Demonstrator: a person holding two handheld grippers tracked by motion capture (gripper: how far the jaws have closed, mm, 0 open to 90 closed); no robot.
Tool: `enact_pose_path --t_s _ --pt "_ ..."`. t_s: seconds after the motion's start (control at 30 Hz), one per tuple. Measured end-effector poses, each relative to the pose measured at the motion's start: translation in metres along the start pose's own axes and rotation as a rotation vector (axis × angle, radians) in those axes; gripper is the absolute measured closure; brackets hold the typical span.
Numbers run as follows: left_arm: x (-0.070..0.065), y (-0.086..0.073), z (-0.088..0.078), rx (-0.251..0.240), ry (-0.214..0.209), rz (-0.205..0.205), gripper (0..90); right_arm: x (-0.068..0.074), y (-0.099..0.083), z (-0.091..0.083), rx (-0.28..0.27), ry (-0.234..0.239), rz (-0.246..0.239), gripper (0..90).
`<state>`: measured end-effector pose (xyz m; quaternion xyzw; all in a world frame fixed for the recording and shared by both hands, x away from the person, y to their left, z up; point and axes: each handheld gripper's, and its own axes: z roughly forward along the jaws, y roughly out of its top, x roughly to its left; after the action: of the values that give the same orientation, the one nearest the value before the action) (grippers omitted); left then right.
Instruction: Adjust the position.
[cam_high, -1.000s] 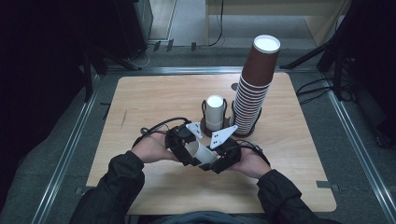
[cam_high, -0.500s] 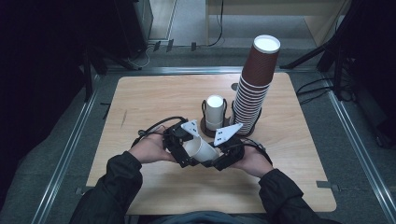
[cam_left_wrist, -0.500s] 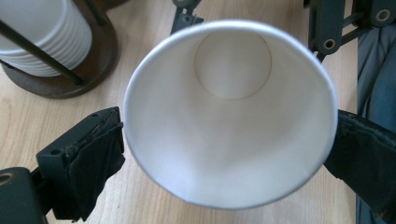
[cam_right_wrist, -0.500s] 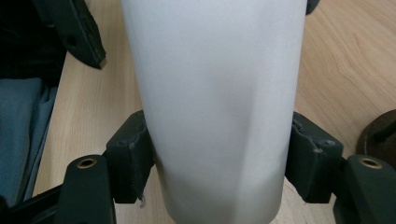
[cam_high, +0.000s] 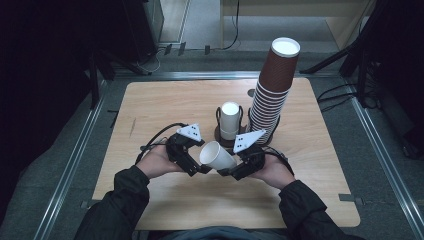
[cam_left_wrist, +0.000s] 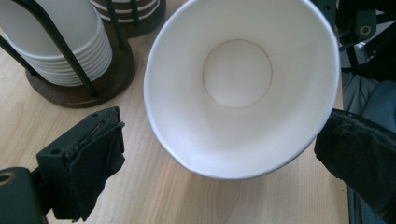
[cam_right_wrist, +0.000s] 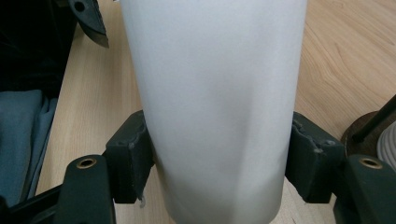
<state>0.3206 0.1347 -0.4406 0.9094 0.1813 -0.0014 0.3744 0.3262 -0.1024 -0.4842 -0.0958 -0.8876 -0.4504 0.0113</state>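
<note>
- Nearest, the person's dark sleeves are seen entering from the near edge of the wooden table.
- A white paper cup is held on its side above the near-middle of the table, between the two grippers, mouth turned to the left.
- The cup is clamped near its base by the right gripper; in the right gripper view both pads are pressed against the cup's wall, one on each side.
- The left gripper is set at the cup's mouth with its jaws spread wide; they have just been opening, and in the left gripper view the rim is seen between the pads, a gap left on the one side, the other pad close at the rim's edge.
- Just behind the cup, a dark round holder with upright wire bars is seen, loaded with a short stack of white cups.
- Right of the holder and touching distance cannot be judged: a tall stack of brown cups is stood upright, white inside visible at the top.
- Farthest, a metal rail is run along the far table edge.
</note>
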Motion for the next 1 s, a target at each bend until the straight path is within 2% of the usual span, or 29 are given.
enact_pose_path --t_s 0.2,0.37,0.53,0.6,0.67,0.73,1.0 --pt "-0.003 0.004 0.004 -0.078 -0.024 -0.030 1.7 -0.001 0.000 -0.002 -0.021 -0.002 0.006 32.0" --pt "-0.005 0.007 0.009 -0.085 -0.026 -0.015 1.6 0.000 0.000 -0.003 -0.042 0.010 0.009 32.0" --pt "-0.004 0.009 0.011 -0.122 -0.037 -0.037 2.2 0.001 -0.001 -0.004 -0.064 0.027 0.029 32.0" --pt "-0.004 0.009 0.011 -0.139 -0.045 -0.037 6.7 0.001 -0.001 -0.004 -0.085 0.037 0.035 32.0" --pt "-0.005 0.010 0.011 -0.148 -0.047 -0.037 7.2 0.001 -0.001 -0.004 -0.087 0.043 0.044 32.0" --pt "-0.005 0.009 0.010 -0.157 -0.065 -0.034 14.4 0.001 -0.001 -0.004 -0.088 0.041 0.040 32.0" --pt "-0.004 0.008 0.008 -0.144 -0.062 -0.026 21.6 0.002 -0.001 -0.003 -0.083 0.044 0.035 32.7"
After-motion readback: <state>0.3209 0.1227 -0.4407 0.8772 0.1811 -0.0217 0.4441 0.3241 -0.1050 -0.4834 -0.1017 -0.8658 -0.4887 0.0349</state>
